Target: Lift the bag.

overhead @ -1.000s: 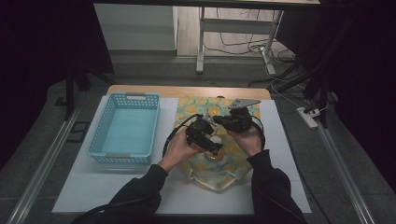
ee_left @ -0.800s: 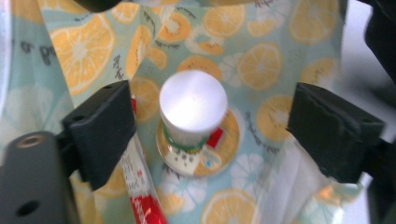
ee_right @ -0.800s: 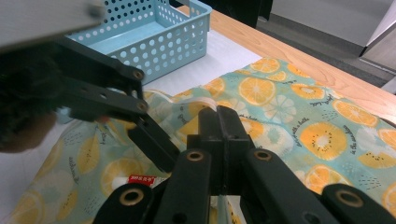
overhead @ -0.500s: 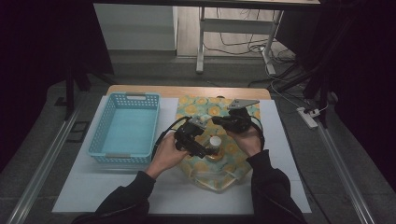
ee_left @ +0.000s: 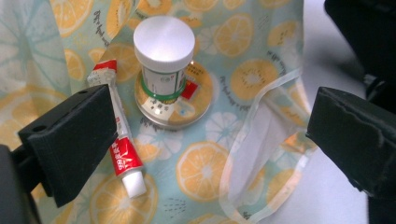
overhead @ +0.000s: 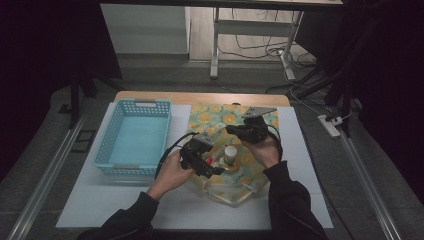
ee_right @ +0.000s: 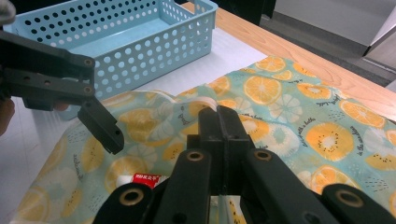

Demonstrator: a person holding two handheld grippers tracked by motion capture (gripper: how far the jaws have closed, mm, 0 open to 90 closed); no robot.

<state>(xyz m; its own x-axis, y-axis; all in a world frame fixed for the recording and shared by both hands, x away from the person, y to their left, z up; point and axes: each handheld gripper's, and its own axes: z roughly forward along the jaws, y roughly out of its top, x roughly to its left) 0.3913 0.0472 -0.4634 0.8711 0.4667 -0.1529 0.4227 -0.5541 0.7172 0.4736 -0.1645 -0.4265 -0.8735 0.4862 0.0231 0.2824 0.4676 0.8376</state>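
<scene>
Hovering over the fruit-print bag (overhead: pixel 235 150), the left gripper (ee_left: pixel 210 140) has its jaws spread wide, having just been opening, and nothing is pinched between them. Between those jaws, seen from the left gripper view, a white-capped bottle (ee_left: pixel 164 56) stands upright on a round flat tin (ee_left: pixel 175 100), both lying ahead of the tips and nearer the left-hand jaw. A red and white tube (ee_left: pixel 119 140) lies just beside that jaw, partly hidden behind it, its white cap pointing back toward the gripper body (the tube touches the tin's edge or comes very close; which of the two cannot be told). The right gripper (ee_right: pixel 219 121) is clamped tight, jaws pressed together on a fold of the bag's clear-edged rim (ee_right: pixel 163 98), holding it raised. Beyond the right gripper's tips and off to their left sits the blue basket (ee_right: pixel 140 42), well apart from the bag, resting on the white mat (overhead: pixel 310 165).
</scene>
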